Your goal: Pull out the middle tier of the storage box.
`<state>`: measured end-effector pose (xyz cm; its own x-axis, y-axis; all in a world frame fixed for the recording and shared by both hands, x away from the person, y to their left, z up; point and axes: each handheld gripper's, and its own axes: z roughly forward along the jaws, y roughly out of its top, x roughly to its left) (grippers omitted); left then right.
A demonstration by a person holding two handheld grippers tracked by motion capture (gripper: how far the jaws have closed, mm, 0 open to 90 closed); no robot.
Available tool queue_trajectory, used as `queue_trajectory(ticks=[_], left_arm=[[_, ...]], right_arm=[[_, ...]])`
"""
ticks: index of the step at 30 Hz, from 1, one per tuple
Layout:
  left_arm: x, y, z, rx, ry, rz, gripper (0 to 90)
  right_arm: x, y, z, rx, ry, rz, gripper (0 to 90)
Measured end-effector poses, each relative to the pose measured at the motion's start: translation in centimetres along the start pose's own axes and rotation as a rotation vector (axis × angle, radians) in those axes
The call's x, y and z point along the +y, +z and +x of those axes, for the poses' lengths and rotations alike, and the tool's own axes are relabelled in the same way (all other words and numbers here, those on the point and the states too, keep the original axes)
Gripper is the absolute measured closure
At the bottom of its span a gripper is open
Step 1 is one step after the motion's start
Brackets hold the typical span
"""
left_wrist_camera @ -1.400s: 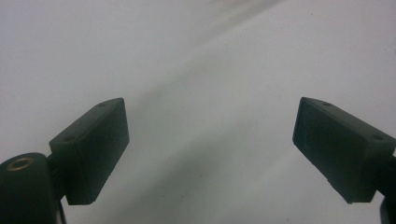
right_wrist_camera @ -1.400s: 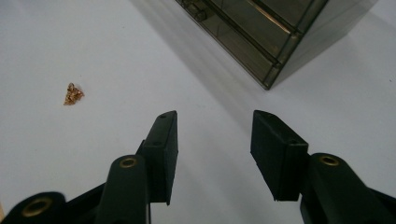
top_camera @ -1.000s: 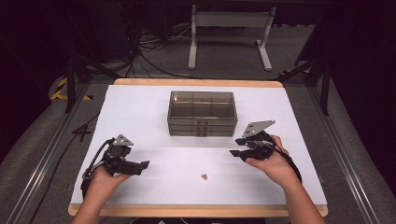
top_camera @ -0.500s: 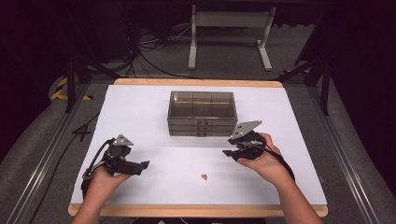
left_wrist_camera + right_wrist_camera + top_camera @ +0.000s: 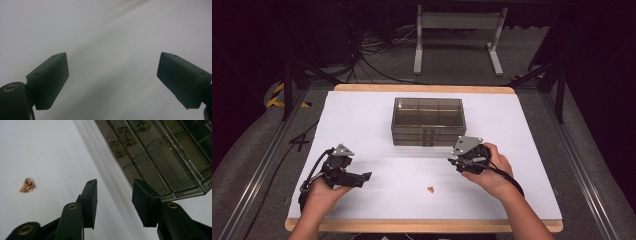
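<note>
A smoky see-through drawer box (image 5: 428,121) stands at the middle of the white table; its knobbed drawer fronts (image 5: 125,143) fill the upper right of the right gripper view. A small gold trinket (image 5: 430,189) lies on the table near the front edge, and it shows again as a gold trinket (image 5: 27,185) left of the right jaws. My right gripper (image 5: 453,162) hovers just in front of the box's right corner, pointing left. Its jaws (image 5: 114,187) are partly open, have just been closing, and hold nothing. My left gripper (image 5: 364,176) rests at the front left, open and empty (image 5: 112,75).
The white table top (image 5: 362,125) has a wooden edge (image 5: 422,226) in front. Black cables (image 5: 307,180) trail from the left gripper. A metal stand (image 5: 457,35) and cables are on the floor beyond the table.
My right hand has moved left along the front of the drawer box, toward the table's middle. The left hand has kept still.
</note>
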<state>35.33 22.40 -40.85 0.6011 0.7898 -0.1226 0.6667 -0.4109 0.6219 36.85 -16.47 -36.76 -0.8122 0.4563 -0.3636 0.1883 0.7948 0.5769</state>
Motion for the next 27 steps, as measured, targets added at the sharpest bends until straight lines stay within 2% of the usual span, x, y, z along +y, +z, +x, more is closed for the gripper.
queue_trajectory(ticks=[4, 8, 17, 23, 25, 27], left_arm=[[0.0, -0.1, 0.0, 0.001, -0.001, -0.003, 10.9], [0.0, -0.1, 0.0, 0.003, -0.001, -0.003, 10.9], [0.0, -0.1, 0.0, 0.002, 0.001, -0.003, 10.9], [0.0, -0.1, 0.0, 0.003, 0.002, -0.004, 10.9], [0.0, -0.2, 0.1, 0.003, 0.004, -0.004, 10.9], [0.0, -0.2, 0.1, 0.002, 0.005, -0.004, 10.9]], right_arm=[[0.1, 0.2, 0.5, -0.049, -0.036, -0.002, 56.8], [0.1, 0.3, 0.9, -0.069, -0.052, 0.001, 56.8], [0.3, 0.9, 1.9, -0.152, -0.138, 0.017, 56.7], [0.4, 1.1, 2.2, -0.176, -0.155, 0.015, 56.3], [0.5, 1.3, 2.5, -0.199, -0.184, 0.024, 56.2], [0.6, 1.4, 2.6, -0.204, -0.190, 0.027, 55.9]])
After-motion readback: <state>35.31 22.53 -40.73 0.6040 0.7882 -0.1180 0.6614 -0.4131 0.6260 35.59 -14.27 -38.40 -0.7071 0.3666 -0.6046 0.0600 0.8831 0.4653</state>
